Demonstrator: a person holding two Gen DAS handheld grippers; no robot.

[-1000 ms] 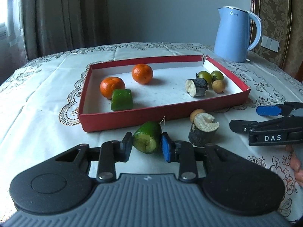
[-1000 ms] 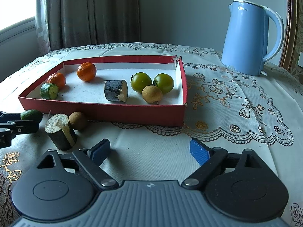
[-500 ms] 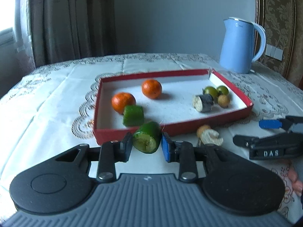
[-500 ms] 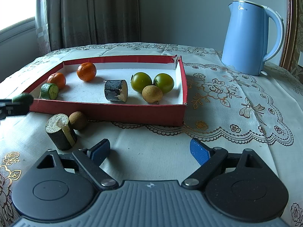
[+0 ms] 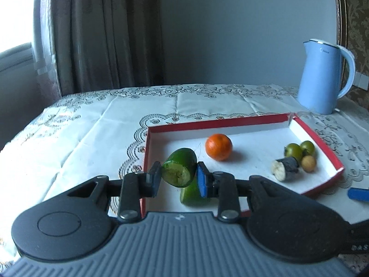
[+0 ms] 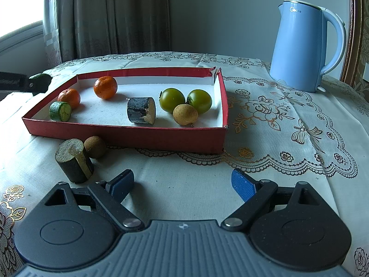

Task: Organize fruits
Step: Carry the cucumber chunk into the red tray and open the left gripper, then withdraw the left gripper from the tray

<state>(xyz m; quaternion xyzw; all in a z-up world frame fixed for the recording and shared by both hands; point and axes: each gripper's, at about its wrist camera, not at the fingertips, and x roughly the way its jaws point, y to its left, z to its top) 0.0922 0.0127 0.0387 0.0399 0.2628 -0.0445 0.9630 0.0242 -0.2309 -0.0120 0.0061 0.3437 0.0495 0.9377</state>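
**Op:** My left gripper (image 5: pixel 178 180) is clamped on the green cucumber piece (image 5: pixel 179 167), held in the air above the near-left corner of the red tray (image 5: pixel 321 149). I'd lower it beside the other green piece (image 6: pixel 60 111) already in that corner before easing the fingers apart, so it can't roll towards the tangerines.

**Obs:** And your right?

**Op:** The right gripper (image 6: pixel 183 183) is spread wide and empty, in front of the tray.

**Obs:** Any writing?

**Op:** The blue kettle (image 6: pixel 299 46) behind the tray reads roughly "Midea".
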